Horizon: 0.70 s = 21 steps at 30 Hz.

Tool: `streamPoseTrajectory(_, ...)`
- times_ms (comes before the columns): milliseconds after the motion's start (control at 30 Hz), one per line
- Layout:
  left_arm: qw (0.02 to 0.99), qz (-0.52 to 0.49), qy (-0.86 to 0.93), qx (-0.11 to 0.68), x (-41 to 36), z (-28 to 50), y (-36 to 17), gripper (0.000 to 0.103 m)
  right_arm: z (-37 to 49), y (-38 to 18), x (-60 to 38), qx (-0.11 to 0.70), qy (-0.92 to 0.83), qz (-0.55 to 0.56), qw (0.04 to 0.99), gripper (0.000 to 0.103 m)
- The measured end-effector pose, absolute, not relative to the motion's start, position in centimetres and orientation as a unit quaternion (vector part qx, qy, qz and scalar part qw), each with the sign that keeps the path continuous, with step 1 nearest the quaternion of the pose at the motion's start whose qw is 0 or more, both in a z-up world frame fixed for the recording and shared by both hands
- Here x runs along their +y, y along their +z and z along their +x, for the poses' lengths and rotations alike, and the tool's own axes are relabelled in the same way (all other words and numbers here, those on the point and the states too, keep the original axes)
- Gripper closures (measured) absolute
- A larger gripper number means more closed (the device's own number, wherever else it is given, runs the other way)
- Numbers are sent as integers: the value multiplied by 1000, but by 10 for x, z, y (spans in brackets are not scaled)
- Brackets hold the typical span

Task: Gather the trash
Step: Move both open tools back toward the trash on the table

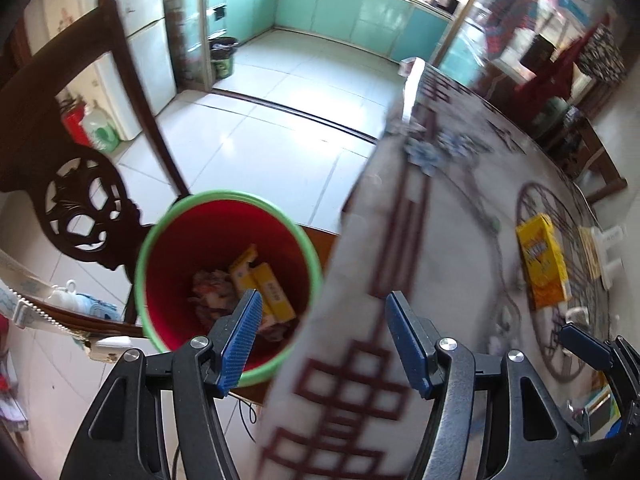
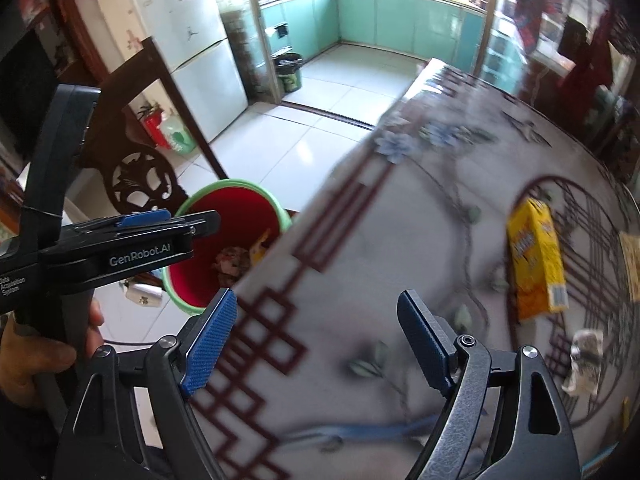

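Yellow carton (image 2: 538,258): flat on the patterned table (image 2: 400,240), far right side. Judged light, thin card, crushable; best pinched across its narrow width. Lies well ahead and right of right gripper (image 2: 320,340), jaws wide, empty. Left gripper (image 1: 320,336): wide, empty, over the table edge beside red bin (image 1: 228,272) holding earlier trash

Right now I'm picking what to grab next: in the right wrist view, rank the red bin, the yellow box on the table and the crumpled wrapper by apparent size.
1. red bin, though partly hidden by the table edge
2. yellow box, close to the bin's visible part, so that order is unsure
3. crumpled wrapper, clearly smallest
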<state>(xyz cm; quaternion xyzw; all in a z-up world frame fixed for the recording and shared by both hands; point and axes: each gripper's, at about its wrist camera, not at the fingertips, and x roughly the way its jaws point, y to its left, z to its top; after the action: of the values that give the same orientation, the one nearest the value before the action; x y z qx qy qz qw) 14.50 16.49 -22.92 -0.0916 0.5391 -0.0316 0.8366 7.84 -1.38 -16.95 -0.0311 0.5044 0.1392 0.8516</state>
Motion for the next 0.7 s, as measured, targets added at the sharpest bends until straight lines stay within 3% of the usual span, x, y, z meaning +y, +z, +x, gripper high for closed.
streamPoseTrajectory(467,830,-44,-108,546,22,134,-220,40,50,-189,-179,523,1,7,852,21)
streamPoseTrajectory(700,825,-30,-124,551,-35,133,-221,40,57,-217,-295,550,-96,32,829,15)
